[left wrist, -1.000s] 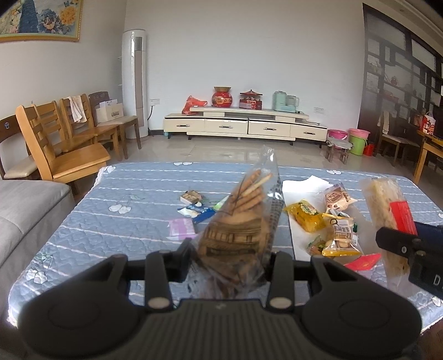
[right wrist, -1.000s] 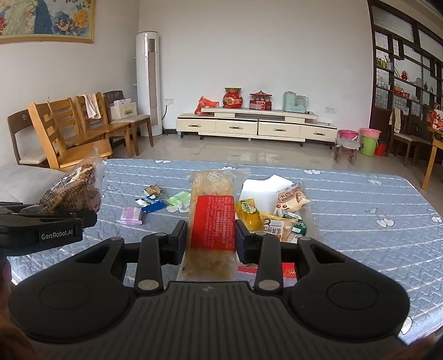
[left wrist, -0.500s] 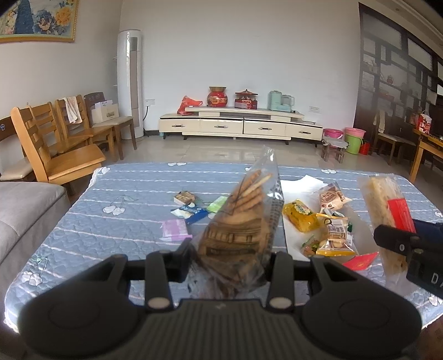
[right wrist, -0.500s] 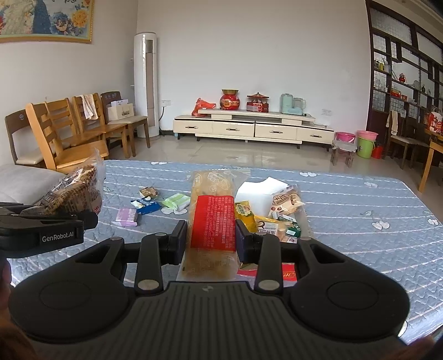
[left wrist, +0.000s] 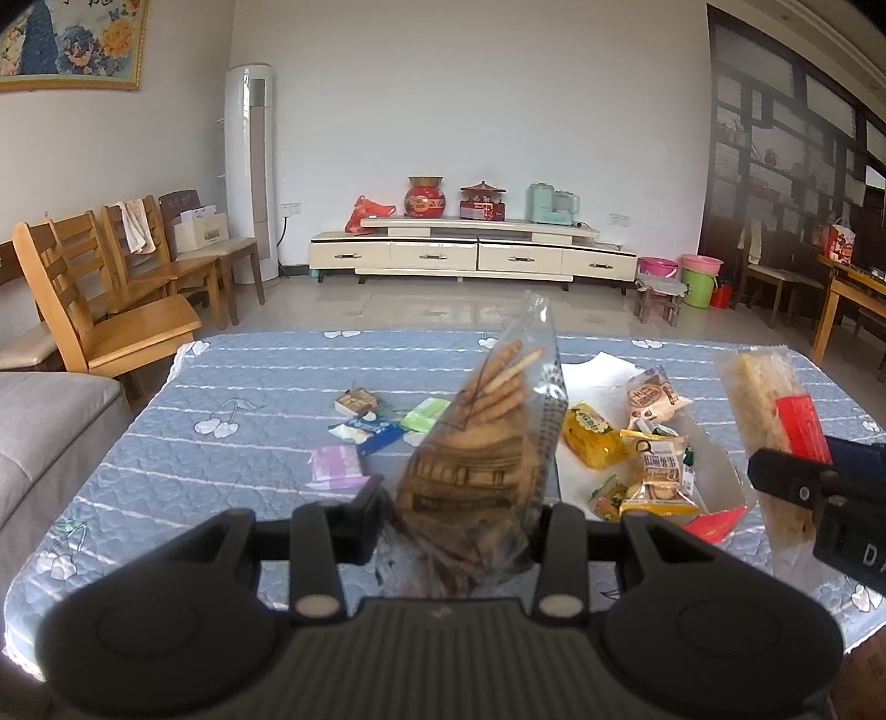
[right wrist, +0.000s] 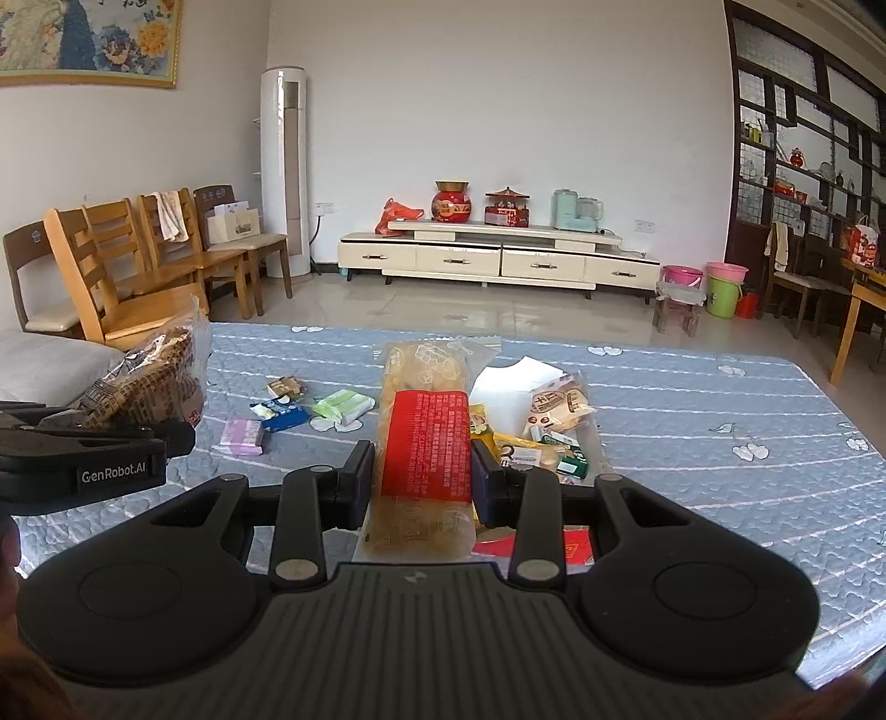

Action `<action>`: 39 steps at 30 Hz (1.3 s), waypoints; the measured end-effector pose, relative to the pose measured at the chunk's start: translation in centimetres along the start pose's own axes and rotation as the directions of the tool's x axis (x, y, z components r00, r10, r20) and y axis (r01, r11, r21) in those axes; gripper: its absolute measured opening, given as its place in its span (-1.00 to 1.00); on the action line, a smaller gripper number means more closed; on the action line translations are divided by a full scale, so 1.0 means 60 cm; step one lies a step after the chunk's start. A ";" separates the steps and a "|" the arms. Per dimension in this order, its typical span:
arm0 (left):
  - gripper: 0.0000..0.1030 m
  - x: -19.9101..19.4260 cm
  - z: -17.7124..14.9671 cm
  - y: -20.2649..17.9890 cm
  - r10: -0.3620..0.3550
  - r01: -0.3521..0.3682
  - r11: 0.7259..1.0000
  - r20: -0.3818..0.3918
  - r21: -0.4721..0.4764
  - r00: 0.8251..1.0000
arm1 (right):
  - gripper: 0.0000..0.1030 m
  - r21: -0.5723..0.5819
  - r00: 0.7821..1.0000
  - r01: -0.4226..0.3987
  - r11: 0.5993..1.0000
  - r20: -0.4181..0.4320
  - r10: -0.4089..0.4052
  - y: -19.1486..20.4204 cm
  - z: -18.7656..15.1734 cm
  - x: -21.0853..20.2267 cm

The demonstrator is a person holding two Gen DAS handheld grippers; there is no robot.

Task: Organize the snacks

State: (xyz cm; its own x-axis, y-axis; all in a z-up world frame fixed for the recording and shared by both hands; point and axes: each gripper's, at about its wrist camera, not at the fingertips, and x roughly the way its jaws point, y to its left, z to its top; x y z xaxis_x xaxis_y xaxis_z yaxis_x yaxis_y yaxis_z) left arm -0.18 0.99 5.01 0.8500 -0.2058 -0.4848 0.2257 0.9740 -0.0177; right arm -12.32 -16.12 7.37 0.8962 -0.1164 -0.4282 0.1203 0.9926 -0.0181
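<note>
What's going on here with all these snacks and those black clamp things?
A person is sorting snacks with two handheld grippers. The left gripper is shut on a bag of biscuits, the right gripper on a long red-labelled pack, both above the blue quilted table. Other small packets lie loose there.

A home living room. A long cream low cabinet with drawers stands against the white back wall, carrying a round red jar and a pale green kitchen appliance. A tall white standing air conditioner fills the corner. Wooden slat-back chairs line the left wall under a framed floral picture. A blue quilted cloth with a heart pattern covers the table in front, and dark wooden display shelving fills the right wall.
</note>
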 end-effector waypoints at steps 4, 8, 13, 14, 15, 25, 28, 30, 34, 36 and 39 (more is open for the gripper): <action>-0.24 0.002 0.001 -0.001 -0.003 0.003 1.000 -0.001 0.005 1.000 | -0.15 0.003 1.000 0.004 1.000 0.001 -0.004 0.000 0.000 -0.001; -0.24 0.004 0.005 -0.003 -0.007 0.007 1.000 0.002 0.010 1.000 | -0.15 0.004 1.000 0.012 1.000 0.004 -0.012 -0.002 0.001 -0.003; -0.24 0.008 0.006 -0.007 -0.016 0.016 1.000 0.000 0.019 1.000 | -0.15 0.010 1.000 0.022 1.000 0.005 -0.022 -0.006 0.001 -0.004; -0.24 0.009 0.006 -0.008 -0.017 0.017 1.000 0.000 0.022 1.000 | -0.15 0.012 1.000 0.024 1.000 0.005 -0.024 -0.007 0.001 -0.005; -0.24 0.008 0.006 -0.008 -0.018 0.018 1.000 0.001 0.024 1.000 | -0.15 0.012 1.000 0.026 1.000 0.004 -0.026 -0.007 0.001 -0.004; -0.24 0.016 0.009 -0.004 -0.030 0.030 0.999 0.002 0.036 1.000 | -0.15 0.023 0.999 0.042 0.999 0.002 -0.042 -0.003 0.002 -0.002; -0.24 0.020 0.009 -0.005 -0.033 0.033 0.999 0.000 0.040 0.999 | -0.15 0.026 0.999 0.047 0.999 0.003 -0.047 -0.001 0.002 -0.001; -0.24 0.023 0.009 -0.005 -0.035 0.035 0.998 -0.001 0.043 0.999 | -0.15 0.029 0.999 0.051 0.998 0.003 -0.051 -0.001 0.002 -0.001; -0.24 0.027 0.012 -0.007 -0.042 0.042 0.998 -0.004 0.049 0.999 | -0.15 0.036 0.998 0.060 0.998 0.002 -0.060 0.002 0.001 -0.001; -0.24 0.029 0.013 -0.009 -0.046 0.046 0.997 -0.004 0.054 0.999 | -0.15 0.039 0.998 0.063 0.997 0.002 -0.063 0.003 0.001 -0.001; -0.24 0.031 0.013 -0.009 -0.055 0.055 0.997 -0.004 0.060 0.998 | -0.15 0.042 0.998 0.070 0.997 0.003 -0.070 0.006 0.001 0.000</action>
State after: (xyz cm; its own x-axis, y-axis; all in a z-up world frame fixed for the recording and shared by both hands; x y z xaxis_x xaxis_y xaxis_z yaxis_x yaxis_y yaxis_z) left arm 1.65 0.01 4.82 0.8346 -0.2585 -0.4865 0.3003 0.9538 0.0083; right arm -12.25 -15.78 7.45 0.8868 -0.1857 -0.4232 0.2001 0.9797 -0.0104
